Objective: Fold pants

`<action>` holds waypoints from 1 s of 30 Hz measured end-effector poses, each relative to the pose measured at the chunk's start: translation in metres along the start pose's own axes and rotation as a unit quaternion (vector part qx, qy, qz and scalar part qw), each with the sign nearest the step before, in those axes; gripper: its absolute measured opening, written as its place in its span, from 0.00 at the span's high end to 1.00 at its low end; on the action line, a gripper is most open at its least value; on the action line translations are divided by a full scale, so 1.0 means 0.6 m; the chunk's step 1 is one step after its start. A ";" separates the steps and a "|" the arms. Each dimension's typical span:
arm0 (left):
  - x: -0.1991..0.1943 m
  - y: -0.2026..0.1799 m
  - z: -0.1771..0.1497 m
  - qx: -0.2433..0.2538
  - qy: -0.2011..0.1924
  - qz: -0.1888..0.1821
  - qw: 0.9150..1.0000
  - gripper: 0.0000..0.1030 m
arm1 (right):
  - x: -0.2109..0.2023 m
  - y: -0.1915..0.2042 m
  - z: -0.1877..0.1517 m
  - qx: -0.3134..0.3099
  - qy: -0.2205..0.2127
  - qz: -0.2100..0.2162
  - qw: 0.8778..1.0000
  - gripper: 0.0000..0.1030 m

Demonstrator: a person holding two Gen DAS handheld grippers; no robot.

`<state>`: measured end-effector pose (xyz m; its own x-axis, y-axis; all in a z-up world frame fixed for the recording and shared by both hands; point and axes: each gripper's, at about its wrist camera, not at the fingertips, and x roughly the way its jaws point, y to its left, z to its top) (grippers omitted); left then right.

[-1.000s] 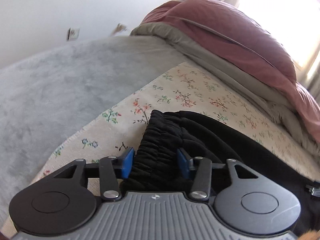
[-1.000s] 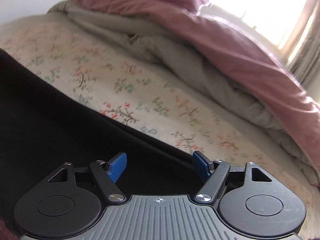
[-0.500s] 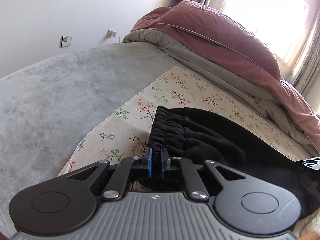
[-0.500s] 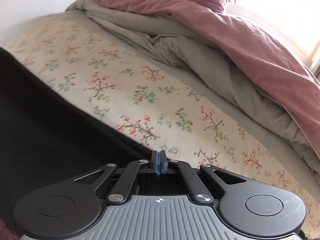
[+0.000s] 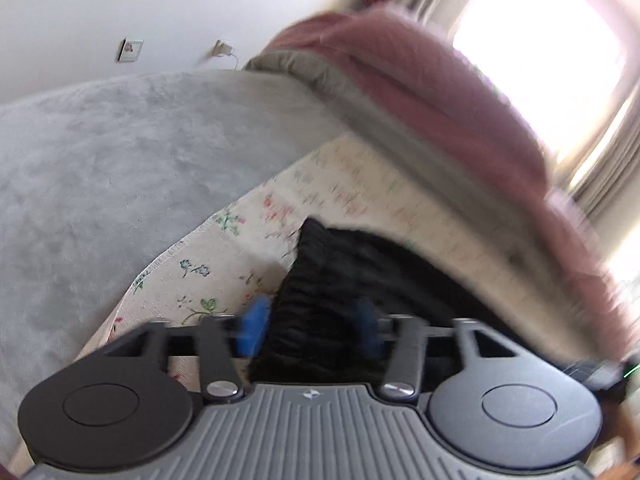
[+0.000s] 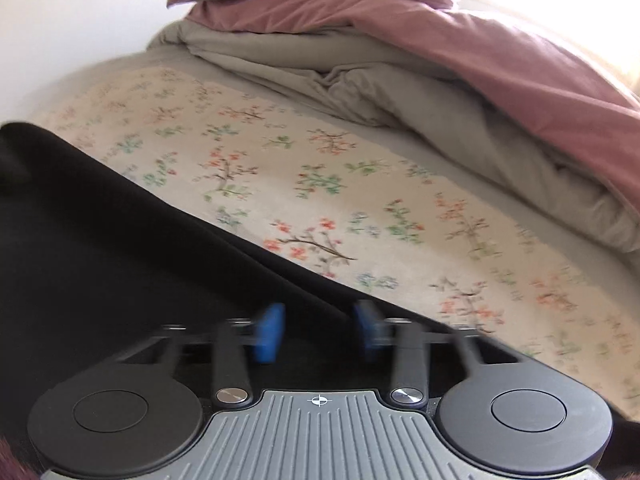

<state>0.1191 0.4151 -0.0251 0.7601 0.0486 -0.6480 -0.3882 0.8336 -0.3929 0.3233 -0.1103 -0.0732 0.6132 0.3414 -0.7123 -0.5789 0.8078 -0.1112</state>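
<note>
The black pants (image 5: 340,272) lie on a floral sheet (image 5: 224,272), their gathered waistband nearest my left gripper (image 5: 310,330). Its blue pads stand apart on either side of the waistband and the jaws are opening; the view is blurred. In the right wrist view the pants (image 6: 120,260) fill the lower left as flat dark cloth with a straight edge running diagonally. My right gripper (image 6: 320,332) sits over that edge, its jaws opening, with a narrower gap and black cloth below and between the pads, which do not press on it.
A grey fuzzy blanket (image 5: 100,180) covers the bed left of the sheet. A pink duvet (image 6: 520,60) with a grey-green lining (image 6: 360,80) is bunched behind the floral sheet (image 6: 320,184). A wall socket (image 5: 130,50) and a bright window (image 5: 540,40) lie beyond.
Both grippers stood open a second ago, were shut on the pants half a second ago, and now have their pads apart again. The left view has shifted and blurred.
</note>
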 end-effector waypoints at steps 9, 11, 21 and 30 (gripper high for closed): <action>-0.002 -0.004 -0.035 0.002 -0.026 0.009 1.000 0.52 | -0.020 0.048 0.030 -0.106 -0.001 -0.074 0.992 1.00; -0.007 -0.002 -0.039 0.017 -0.025 0.012 0.999 0.52 | -0.023 0.048 0.045 -0.107 -0.012 -0.088 0.990 1.00; -0.017 0.026 -0.015 0.007 -0.007 0.003 1.000 0.44 | 0.076 0.143 0.017 -0.213 -0.021 -0.351 0.912 0.86; -0.082 0.048 -0.049 -0.108 0.046 -0.073 0.990 0.12 | -0.245 0.250 -0.113 -0.021 -0.073 -0.084 0.994 0.51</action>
<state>0.0553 0.4204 -0.0237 0.7699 -0.1231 -0.6262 -0.3867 0.6906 -0.6112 0.1097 -0.0717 -0.0319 0.7734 0.2716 -0.5728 -0.4812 0.8397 -0.2516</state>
